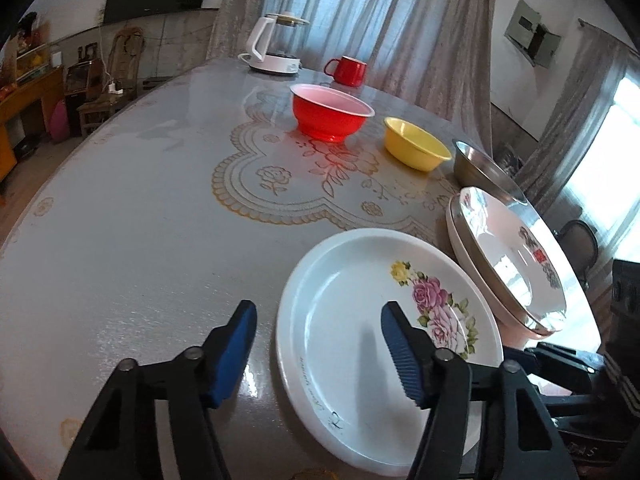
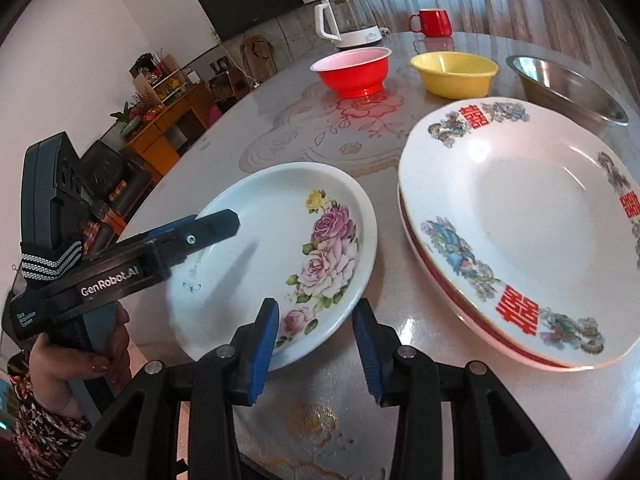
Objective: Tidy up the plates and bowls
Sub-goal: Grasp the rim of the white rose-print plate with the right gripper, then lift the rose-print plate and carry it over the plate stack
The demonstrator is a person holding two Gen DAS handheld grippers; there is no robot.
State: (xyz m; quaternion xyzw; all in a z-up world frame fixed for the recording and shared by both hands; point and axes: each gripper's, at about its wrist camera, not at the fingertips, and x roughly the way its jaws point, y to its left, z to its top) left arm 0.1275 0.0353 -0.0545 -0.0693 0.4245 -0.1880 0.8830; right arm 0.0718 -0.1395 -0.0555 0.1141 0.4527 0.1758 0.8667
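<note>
- Nearest in both views are the blue-padded jaws, and between them the rose plate [image 1: 360, 344], which sits on the table [image 1: 140, 240] at its near edge.
- Rose plate: white, shallow, round, with pink and purple roses, one yellow bloom and green leaves on one side, and small writing along the opposite rim. Nothing lies in it.
- Left gripper [image 1: 318, 354]: jaws apart and straddling the plate's rim, one pad outside over the table, the other over the plate's well. The pads do not press on the rim.
- Right gripper [image 2: 316, 346]: jaws part-open around the plate's near rim; whether the pads touch it I cannot tell.
- A hand [image 2: 76, 360] holds the left gripper's handle, seen in the right view.
- Stack [image 2: 520, 220]: beside the rose plate, a white plate with red characters and bird motifs on its rim rests on a second plate with a red edge. The top plate is empty.
- Behind, in a row: red bowl [image 2: 354, 70] with pale inside, yellow bowl [image 2: 454, 72], steel bowl [image 2: 568, 88]; none shows any contents.
- At the far edge stand a kettle [image 2: 348, 20] and a red mug [image 2: 434, 22].
</note>
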